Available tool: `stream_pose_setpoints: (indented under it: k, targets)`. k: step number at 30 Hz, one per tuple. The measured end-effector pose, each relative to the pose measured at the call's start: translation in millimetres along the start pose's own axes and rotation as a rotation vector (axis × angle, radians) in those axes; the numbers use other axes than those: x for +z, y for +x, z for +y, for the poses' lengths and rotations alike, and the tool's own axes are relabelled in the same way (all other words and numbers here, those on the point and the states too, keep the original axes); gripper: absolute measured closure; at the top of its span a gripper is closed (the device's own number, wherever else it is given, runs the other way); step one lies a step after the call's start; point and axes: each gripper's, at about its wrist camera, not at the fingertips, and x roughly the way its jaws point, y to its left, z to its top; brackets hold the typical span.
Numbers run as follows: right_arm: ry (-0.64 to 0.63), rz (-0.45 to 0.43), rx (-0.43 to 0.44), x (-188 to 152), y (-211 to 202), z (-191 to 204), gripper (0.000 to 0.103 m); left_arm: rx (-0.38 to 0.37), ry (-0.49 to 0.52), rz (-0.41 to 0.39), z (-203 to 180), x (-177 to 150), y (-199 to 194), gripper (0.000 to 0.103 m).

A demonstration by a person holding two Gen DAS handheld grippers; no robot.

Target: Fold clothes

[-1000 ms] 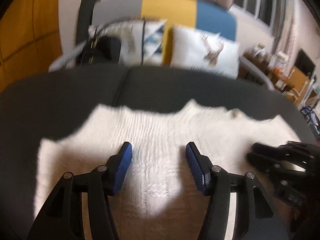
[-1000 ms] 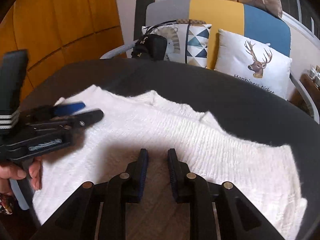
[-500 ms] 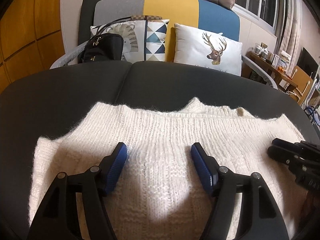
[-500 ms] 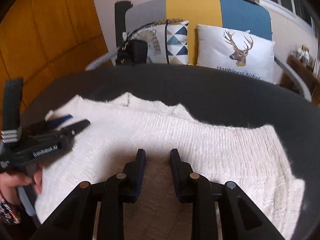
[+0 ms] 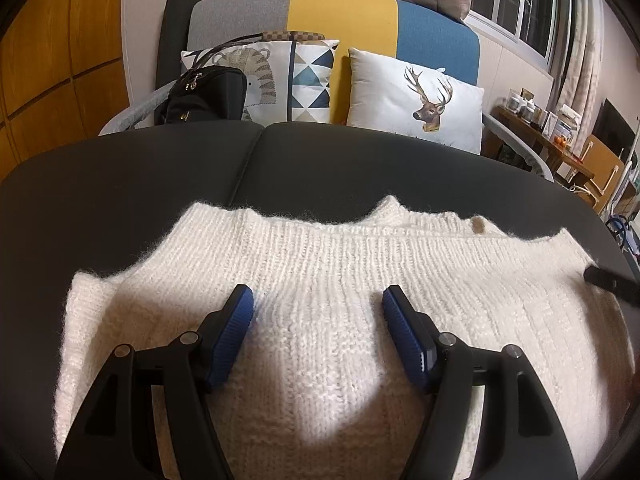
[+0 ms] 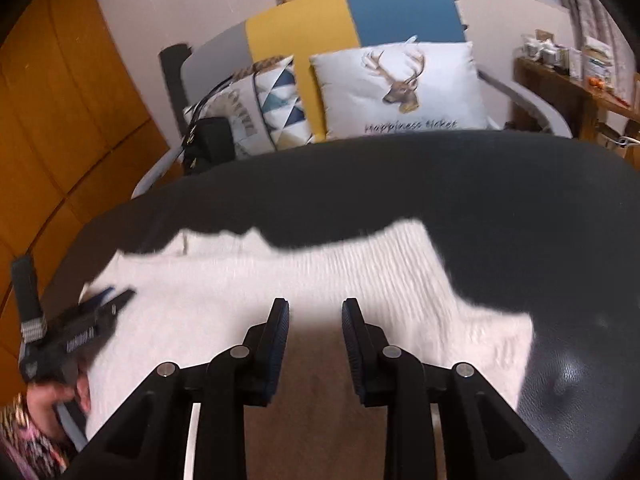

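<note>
Dark padded bench [image 5: 120, 184] fills most of both views, seam running front to back left of centre in the left wrist view. Behind it: sofa [image 5: 340, 12] with grey, yellow and blue back panels, deer cushion [image 5: 416, 100], triangle-pattern cushion [image 5: 308, 76], black bag [image 5: 204, 96] at the sofa's left end. Wood wall panels at far left, cluttered side table at far right.

Cream knit sweater [image 5: 340, 264] lies flat on the near half of the bench, spread side to side, ribbed edge facing the sofa. Small fold of fabric pokes past the far edge near the middle. Right wrist view is motion-blurred but shows its right end stopping short of the bench's right edge.

Left claw [image 5: 316, 320] sits over the middle of the sweater, jaws wide apart, blue pads [image 5: 232, 336] clear of the knit on both sides, nothing held. Its jaws have just been opening.

Right claw [image 6: 314, 332] is over the sweater's right part, jaws at a narrow gap, nothing between the pads, only knit below. Its jaws have just been opening too. Cannot tell if the fingertips touch the fabric.

Left-hand unit also shows at the left edge of the right wrist view, gripped by a hand [image 6: 72, 396] with a patterned sleeve.
</note>
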Motion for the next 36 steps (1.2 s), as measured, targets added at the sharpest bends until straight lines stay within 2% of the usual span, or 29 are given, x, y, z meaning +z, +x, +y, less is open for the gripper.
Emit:
stream_pose_setpoints:
  k: [2,4,7,11,15,19,22,24,28,30,34,36]
  targets:
    - [-0.042,0.032,-0.033,-7,9,-10,0.079,-0.001,-0.001,0.000,0,0,0,0.033]
    - [-0.002,0.001,-0.009,-8,9,-24,0.082,-0.004,-0.003,0.000,0,0,0,0.033]
    - [0.030,-0.014,-0.022,-7,13,-33,0.087,-0.001,-0.001,-0.001,0,0,0,0.033]
    - [0.072,-0.022,0.023,-6,11,-44,0.086,-0.002,-0.002,-0.001,1,-1,0,0.032]
    - [0.120,-0.089,0.044,-19,-32,-51,0.078,-0.007,-0.007,-0.003,2,-1,0,0.032]
    - [0.013,-0.063,0.087,-40,-53,-34,0.078,-0.007,-0.007,-0.004,1,-1,-1,0.032]
    - [-0.087,0.007,0.015,-57,-43,-28,0.079,-0.010,-0.009,-0.004,1,-1,-1,0.032]
    - [-0.102,-0.019,-0.012,-63,-39,-39,0.081,-0.013,-0.011,-0.004,1,-1,-1,0.032]
    - [0.095,-0.061,0.072,-59,-55,-64,0.079,-0.017,-0.014,-0.004,1,0,-2,0.032]
    - [0.141,-0.103,0.063,-61,-73,-68,0.078,-0.017,-0.015,-0.005,1,1,-2,0.032]
    - [0.140,-0.088,0.007,-77,-104,-68,0.078,-0.011,-0.011,-0.006,0,0,-3,0.032]
    - [0.138,-0.081,0.030,-89,-112,-66,0.078,-0.009,-0.010,-0.007,0,0,-3,0.032]
